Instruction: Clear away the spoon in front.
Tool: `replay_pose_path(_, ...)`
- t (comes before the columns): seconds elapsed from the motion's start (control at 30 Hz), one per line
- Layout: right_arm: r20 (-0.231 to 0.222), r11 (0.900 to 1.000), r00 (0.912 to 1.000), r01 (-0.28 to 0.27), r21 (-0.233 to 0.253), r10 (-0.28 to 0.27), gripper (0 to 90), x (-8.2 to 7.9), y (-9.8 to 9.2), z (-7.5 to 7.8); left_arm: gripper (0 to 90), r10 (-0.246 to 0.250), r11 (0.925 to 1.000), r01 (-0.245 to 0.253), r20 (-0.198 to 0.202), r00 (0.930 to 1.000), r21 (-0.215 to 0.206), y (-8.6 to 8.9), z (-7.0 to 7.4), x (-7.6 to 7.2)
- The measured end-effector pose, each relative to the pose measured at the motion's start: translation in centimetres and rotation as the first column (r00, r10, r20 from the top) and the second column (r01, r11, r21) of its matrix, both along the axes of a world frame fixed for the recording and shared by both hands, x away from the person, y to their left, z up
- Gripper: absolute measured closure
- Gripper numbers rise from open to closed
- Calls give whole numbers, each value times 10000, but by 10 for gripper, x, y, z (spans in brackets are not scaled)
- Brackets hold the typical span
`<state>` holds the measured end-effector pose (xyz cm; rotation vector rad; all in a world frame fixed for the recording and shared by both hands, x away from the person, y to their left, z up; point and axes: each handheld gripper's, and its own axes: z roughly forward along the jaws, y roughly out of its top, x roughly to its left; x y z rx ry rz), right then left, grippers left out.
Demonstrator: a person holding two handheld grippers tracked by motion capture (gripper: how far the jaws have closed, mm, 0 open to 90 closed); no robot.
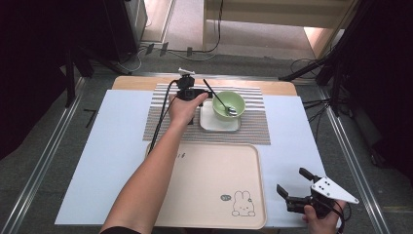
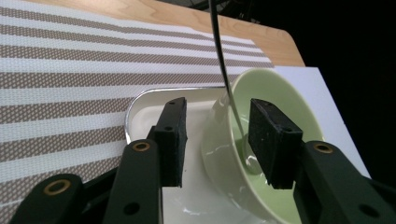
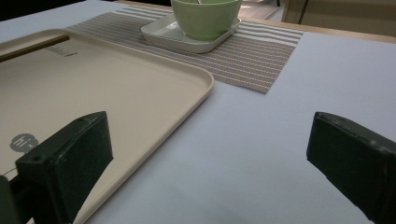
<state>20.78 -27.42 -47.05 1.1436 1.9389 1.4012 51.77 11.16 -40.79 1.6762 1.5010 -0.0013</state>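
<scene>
A pale green bowl (image 1: 230,104) stands on a small white square plate (image 1: 219,123) on the striped placemat (image 1: 253,127). A spoon with a thin black handle (image 1: 213,92) rests inside the bowl. My left gripper (image 1: 208,97) is at the bowl's left side. In the left gripper view it (image 2: 217,140) is open and straddles the rim of the bowl (image 2: 280,107): one jaw hangs over the plate (image 2: 144,112), the other inside the bowl beside the spoon handle (image 2: 219,46). My right gripper (image 1: 291,180) is open near the table's front right corner, with nothing between its jaws (image 3: 210,163).
A large beige tray (image 1: 209,185) with a rabbit drawing lies at the front centre, its corner close to the right gripper (image 3: 116,93). A white sheet (image 1: 107,146) covers the table. The left forearm crosses the tray's left side. Stands and cables ring the table.
</scene>
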Motion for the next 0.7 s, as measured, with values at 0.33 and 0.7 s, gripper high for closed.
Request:
replay_pose_path(0.33, -63, 10000, 10000, 9, 33, -9, 6, -1, -1, 0, 647, 445, 9990, -446, -25, 9990, -84, -5, -5, 10)
replay_pose_path(0.7, -103, 10000, 9999, 98, 3, -98, 7, -1, -1, 0, 752, 554, 9939, -576, -264, 9981, -939, -7, -7, 19)
